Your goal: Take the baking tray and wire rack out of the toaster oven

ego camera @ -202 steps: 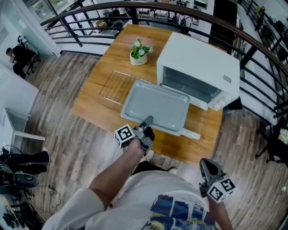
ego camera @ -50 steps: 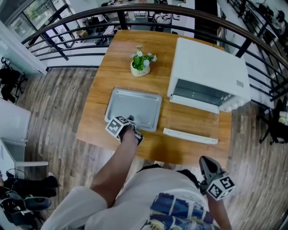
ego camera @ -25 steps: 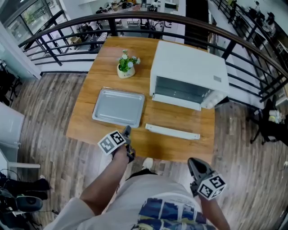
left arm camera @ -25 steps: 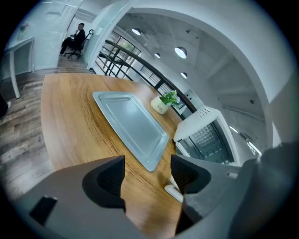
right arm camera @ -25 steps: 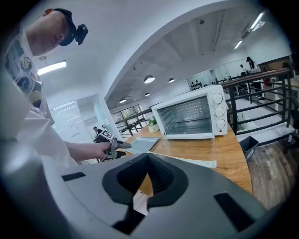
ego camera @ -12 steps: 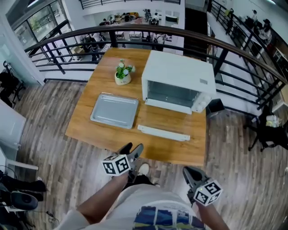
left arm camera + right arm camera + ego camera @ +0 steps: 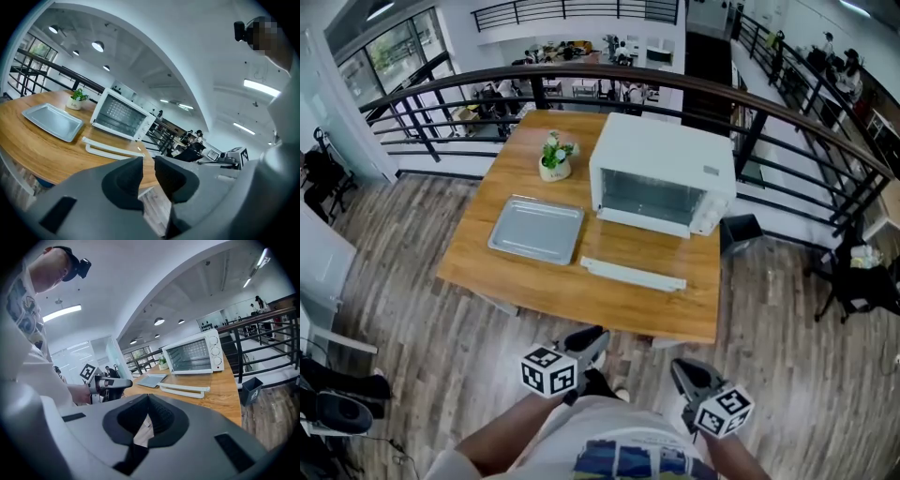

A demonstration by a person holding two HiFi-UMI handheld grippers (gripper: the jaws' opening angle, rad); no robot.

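Note:
The grey baking tray [image 7: 536, 230] lies flat on the left of the wooden table [image 7: 525, 281]; it also shows as the tray [image 7: 51, 122] and the tray [image 7: 151, 379]. No wire rack shows in any view. The white toaster oven [image 7: 661, 173] stands to its right with its glass door [image 7: 633, 274] folded down and its cavity bare. My left gripper [image 7: 586, 342] hangs off the table's near edge over the floor; its jaws have just been closing to a narrow gap with nothing between them [image 7: 149, 161]. My right gripper [image 7: 684, 375] is shut and empty [image 7: 148, 401].
A small potted plant [image 7: 554, 155] stands behind the tray. A dark curved railing [image 7: 750, 103] runs behind the table. Wooden floor lies between me and the table. A dark bin [image 7: 739, 230] sits by the table's right end.
I have backed away from the table, which now looks smaller and farther off. The left gripper has drawn back over the floor, rolled, and its jaws have narrowed.

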